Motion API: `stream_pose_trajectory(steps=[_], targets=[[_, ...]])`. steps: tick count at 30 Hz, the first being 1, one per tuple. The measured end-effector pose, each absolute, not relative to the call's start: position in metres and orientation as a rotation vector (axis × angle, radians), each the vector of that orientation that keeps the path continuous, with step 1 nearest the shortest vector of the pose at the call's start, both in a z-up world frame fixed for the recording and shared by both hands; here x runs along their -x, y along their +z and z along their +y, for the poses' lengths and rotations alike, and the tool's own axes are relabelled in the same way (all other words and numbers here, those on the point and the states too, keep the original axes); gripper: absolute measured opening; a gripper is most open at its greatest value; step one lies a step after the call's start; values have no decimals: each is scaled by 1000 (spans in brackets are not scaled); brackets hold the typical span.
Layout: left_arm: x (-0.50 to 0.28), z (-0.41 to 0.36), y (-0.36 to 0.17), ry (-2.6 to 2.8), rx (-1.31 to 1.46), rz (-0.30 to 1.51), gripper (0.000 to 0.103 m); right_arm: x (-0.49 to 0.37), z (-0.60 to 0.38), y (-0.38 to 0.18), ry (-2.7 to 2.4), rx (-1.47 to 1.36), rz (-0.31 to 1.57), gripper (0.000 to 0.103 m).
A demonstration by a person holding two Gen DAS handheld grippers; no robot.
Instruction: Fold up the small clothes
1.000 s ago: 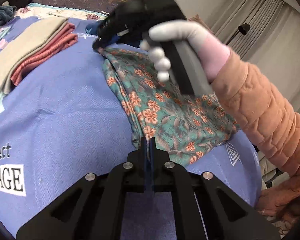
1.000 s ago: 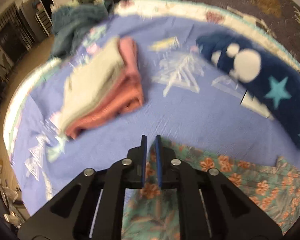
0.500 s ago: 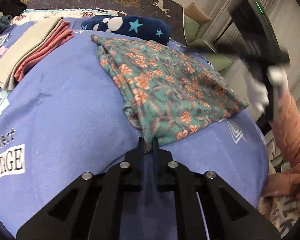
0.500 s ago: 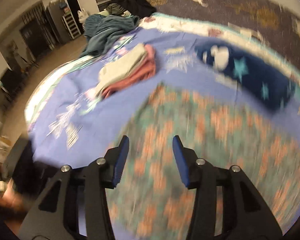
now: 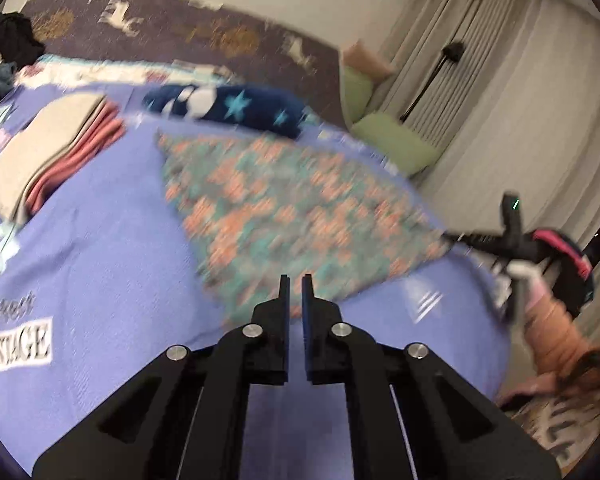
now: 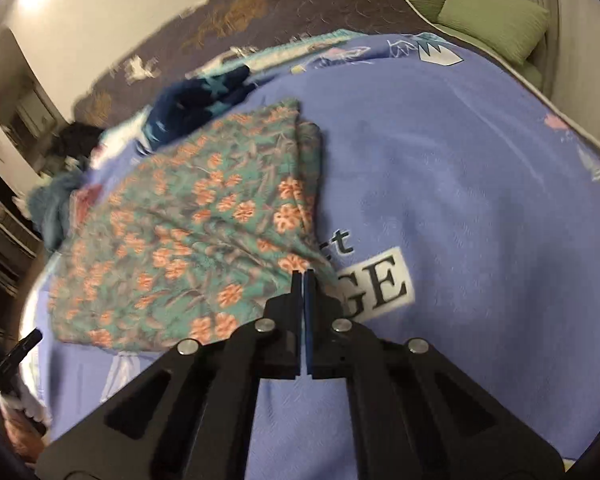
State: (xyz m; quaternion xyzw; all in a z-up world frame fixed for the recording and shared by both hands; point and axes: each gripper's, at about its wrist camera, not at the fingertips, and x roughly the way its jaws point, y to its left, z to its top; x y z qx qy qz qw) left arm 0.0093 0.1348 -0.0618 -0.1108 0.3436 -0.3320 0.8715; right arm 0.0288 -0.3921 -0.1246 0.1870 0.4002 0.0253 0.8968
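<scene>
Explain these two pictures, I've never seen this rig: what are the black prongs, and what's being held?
No robot: a person carries a hand-held gripper in each hand, each with a fisheye camera looking along its two black fingers. One picture is from the left hand-held gripper, the other from the right hand-held gripper. On the blue bedspread lie a floral cloth, a folded beige-and-pink stack and a navy star-print garment. The right jaws have just closed, apparently pinching the floral cloth's corner. The left is shut at its edge; blur hides any grip.
</scene>
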Motion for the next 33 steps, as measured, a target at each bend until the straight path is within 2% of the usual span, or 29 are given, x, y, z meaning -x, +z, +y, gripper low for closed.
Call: stream_pose_trajectory(steps=[1,2,3,6,9,11,16,20,22,25,26,27,28,31,33], targets=[[-15,127,-61,-687,229,721,14,-29,-393,-126,63,-385,825,13],[-22,119,-64,-668,221,739,24,-30,-393,-127,70,-396,824,16],[-30,112,-71,-644,206,772,27,-32,-395,-129,75,-413,823,16],[-47,99,-106,-548,124,903,26,-31,-406,-127,111,-496,794,18],[-45,102,-101,-548,147,888,26,-45,-418,-114,89,-448,784,24],[-44,98,-100,-529,122,891,26,-63,-421,-107,101,-410,791,38],[-39,83,-76,-578,156,822,27,-137,-427,-100,155,-399,836,45],[-55,67,-73,-575,142,821,32,-203,-423,-109,154,-363,905,58],[-69,59,-93,-521,110,909,32,-233,-421,-118,131,-352,942,59],[-73,62,-98,-537,160,895,32,-263,-418,-134,185,-409,994,60],[-74,64,-99,-543,173,895,32,-268,-414,-138,213,-413,1008,55],[-75,66,-100,-550,188,896,32,-272,-405,-139,231,-367,1009,40],[-75,67,-101,-555,200,897,32,-272,-400,-138,237,-330,1012,3],[-76,67,-102,-562,210,895,32,-263,-412,-127,125,-294,907,2],[-75,68,-103,-566,211,893,32,-269,-430,-135,57,-325,922,3]])
